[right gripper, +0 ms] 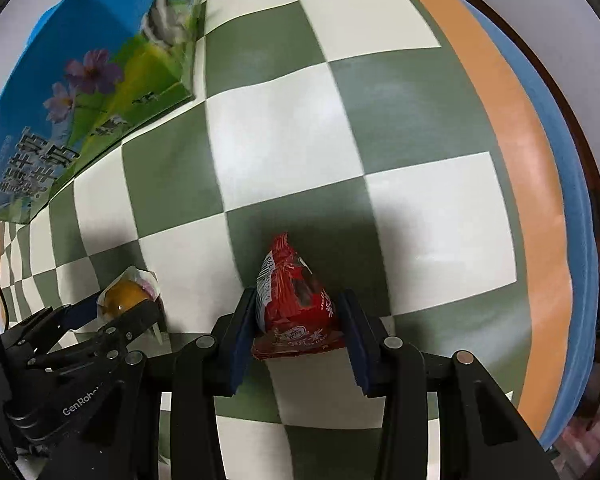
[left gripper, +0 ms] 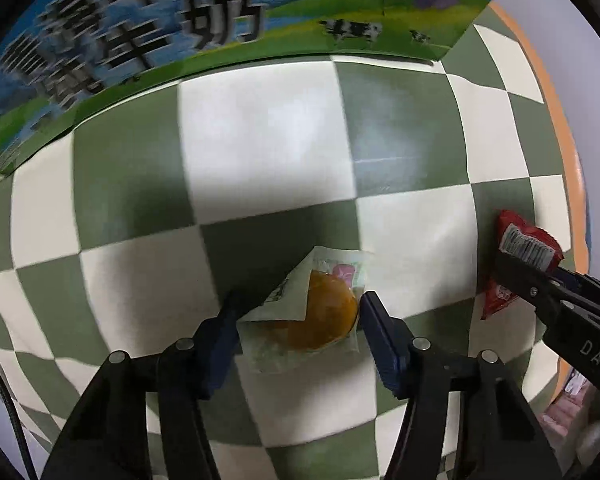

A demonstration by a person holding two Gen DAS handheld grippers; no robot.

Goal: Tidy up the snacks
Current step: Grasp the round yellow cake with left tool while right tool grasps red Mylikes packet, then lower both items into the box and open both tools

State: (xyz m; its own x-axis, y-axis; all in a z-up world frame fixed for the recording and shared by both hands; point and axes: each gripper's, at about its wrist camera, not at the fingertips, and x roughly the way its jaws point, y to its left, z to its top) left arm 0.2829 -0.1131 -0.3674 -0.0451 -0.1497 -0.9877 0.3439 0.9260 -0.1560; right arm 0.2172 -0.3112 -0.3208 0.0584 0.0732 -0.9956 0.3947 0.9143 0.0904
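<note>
A clear packet with a round orange pastry (left gripper: 320, 316) sits between the fingers of my left gripper (left gripper: 296, 312), which is shut on it, over the green and white checkered tablecloth (left gripper: 260, 140). The packet also shows in the right wrist view (right gripper: 126, 294), held by the left gripper (right gripper: 120, 314). My right gripper (right gripper: 296, 320) is shut on a red snack packet (right gripper: 292, 308) with a barcode. In the left wrist view the red packet (left gripper: 520, 248) and the right gripper (left gripper: 520, 276) are at the right.
A blue and green milk carton box (left gripper: 160, 28) with a cow and flower picture stands at the back; it also shows in the right wrist view (right gripper: 80, 100) at the left. The table's orange and blue edge (right gripper: 540, 160) runs along the right.
</note>
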